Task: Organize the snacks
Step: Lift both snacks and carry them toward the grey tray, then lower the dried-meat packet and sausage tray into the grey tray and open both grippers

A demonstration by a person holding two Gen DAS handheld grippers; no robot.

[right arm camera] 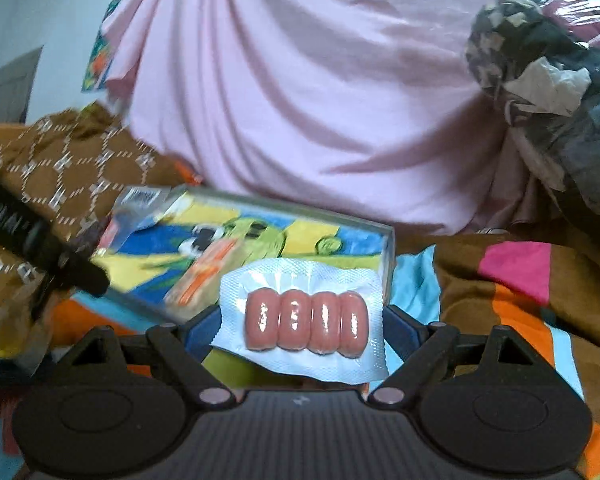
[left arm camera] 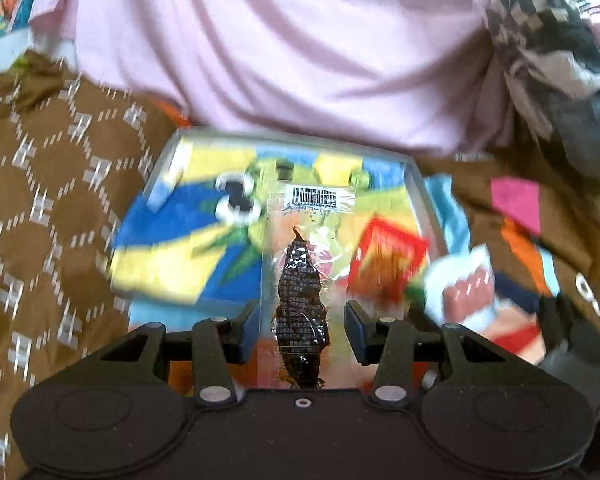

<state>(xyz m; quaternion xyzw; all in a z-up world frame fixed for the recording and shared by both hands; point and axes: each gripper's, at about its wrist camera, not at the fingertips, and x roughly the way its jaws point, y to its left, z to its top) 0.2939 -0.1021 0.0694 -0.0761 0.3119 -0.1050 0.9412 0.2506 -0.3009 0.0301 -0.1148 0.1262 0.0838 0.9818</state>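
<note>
Right gripper (right arm camera: 302,322) has its fingers (right arm camera: 202,326) clamped on a sausage pack (right arm camera: 304,320), four links, just above a clear tray (right arm camera: 388,240) with a cartoon-print bottom.

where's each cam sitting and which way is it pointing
Left wrist: sits on the left gripper, looking forward and down along its fingers at a clear packet of dark dried snack held between them, above a clear tray; only the gripper shows.
Right wrist: sits on the right gripper, looking forward, slightly down, at a four-sausage pack between its fingers; the left gripper crosses the left edge.
Shared: the tray, pink cloth behind, brown patterned blanket.
</note>
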